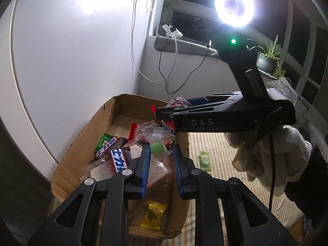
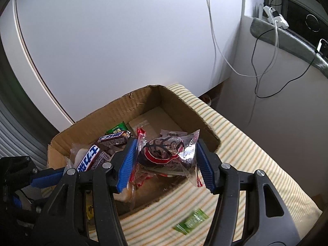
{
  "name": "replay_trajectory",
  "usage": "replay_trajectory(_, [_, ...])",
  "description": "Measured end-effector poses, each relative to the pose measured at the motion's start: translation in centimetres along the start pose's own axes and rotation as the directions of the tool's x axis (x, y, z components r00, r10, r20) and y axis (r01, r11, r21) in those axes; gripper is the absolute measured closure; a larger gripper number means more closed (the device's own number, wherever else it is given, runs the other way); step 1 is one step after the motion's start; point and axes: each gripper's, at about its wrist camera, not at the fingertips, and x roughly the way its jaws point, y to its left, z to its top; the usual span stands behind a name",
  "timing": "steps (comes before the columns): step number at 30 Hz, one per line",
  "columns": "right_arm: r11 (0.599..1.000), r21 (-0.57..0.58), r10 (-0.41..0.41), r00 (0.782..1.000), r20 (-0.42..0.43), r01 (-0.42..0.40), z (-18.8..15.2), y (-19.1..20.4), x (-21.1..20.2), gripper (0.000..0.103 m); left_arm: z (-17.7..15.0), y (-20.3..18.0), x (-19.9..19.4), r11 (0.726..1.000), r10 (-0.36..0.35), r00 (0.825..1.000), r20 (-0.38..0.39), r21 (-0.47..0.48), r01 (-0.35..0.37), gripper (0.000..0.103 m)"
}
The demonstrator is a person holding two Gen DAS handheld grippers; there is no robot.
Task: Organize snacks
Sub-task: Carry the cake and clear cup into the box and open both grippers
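Observation:
A cardboard box (image 1: 82, 135) on a striped surface holds several snacks: chocolate bars (image 1: 119, 160), a green-filled clear packet (image 1: 157, 145), a yellow candy (image 1: 153, 215). My left gripper (image 1: 161, 153) is open and empty above the box. My right gripper (image 2: 166, 149) is shut on a clear packet with red and black print (image 2: 166, 151) and holds it over the box (image 2: 184, 102); it shows from the side in the left wrist view (image 1: 160, 112). A green candy (image 2: 190, 222) lies on the striped surface outside the box, also in the left wrist view (image 1: 205, 160).
A white wall (image 2: 123, 41) stands right behind the box. Cables (image 2: 256, 65) hang at the right by a window sill (image 1: 184, 47) with a potted plant (image 1: 266, 59). The striped surface (image 2: 246, 143) extends to the right of the box.

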Motion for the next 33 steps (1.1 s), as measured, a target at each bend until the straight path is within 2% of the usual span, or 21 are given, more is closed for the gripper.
replay_trajectory(15, [1.0,-0.008,-0.002,1.0,-0.008,0.002,0.31,0.43,0.94,0.04,-0.01,0.22,0.08,1.0,0.018,1.0,-0.005,0.003,-0.018,0.081])
replay_trajectory(16, [1.0,-0.01,-0.003,1.0,-0.008,0.003,0.35,0.49,0.93,0.04,-0.01,0.27,0.1,1.0,0.02,1.0,-0.005,0.003,-0.02,0.079])
replay_trajectory(17, [1.0,-0.013,-0.006,1.0,-0.008,0.006,0.37,0.55,0.94,0.038,-0.01,0.3,0.09,1.0,0.024,1.0,-0.005,0.002,-0.024,0.07])
replay_trajectory(18, [1.0,-0.014,-0.007,1.0,-0.008,0.007,0.37,0.61,0.96,0.032,0.0,0.34,0.05,1.0,0.03,1.0,-0.002,0.0,-0.03,0.062])
replay_trajectory(21, [1.0,-0.018,-0.016,1.0,0.005,0.016,0.42,0.73,0.84,0.016,-0.01,0.5,-0.02,0.999,0.038,0.999,-0.001,0.002,-0.038,0.052])
replay_trajectory(23, [1.0,-0.018,-0.021,1.0,0.013,0.021,0.45,0.81,0.72,0.015,-0.03,0.57,-0.01,0.999,0.049,0.999,-0.001,0.003,-0.049,0.043])
replay_trajectory(29, [0.999,-0.032,-0.028,1.0,-0.001,0.028,0.49,1.07,0.85,0.013,0.01,0.84,0.02,0.998,0.062,0.998,-0.005,0.002,-0.062,0.036])
replay_trajectory(33, [0.999,-0.033,-0.031,1.0,-0.002,0.031,0.47,0.99,0.68,0.013,0.1,0.91,-0.04,0.998,0.066,0.998,-0.007,0.005,-0.066,0.036])
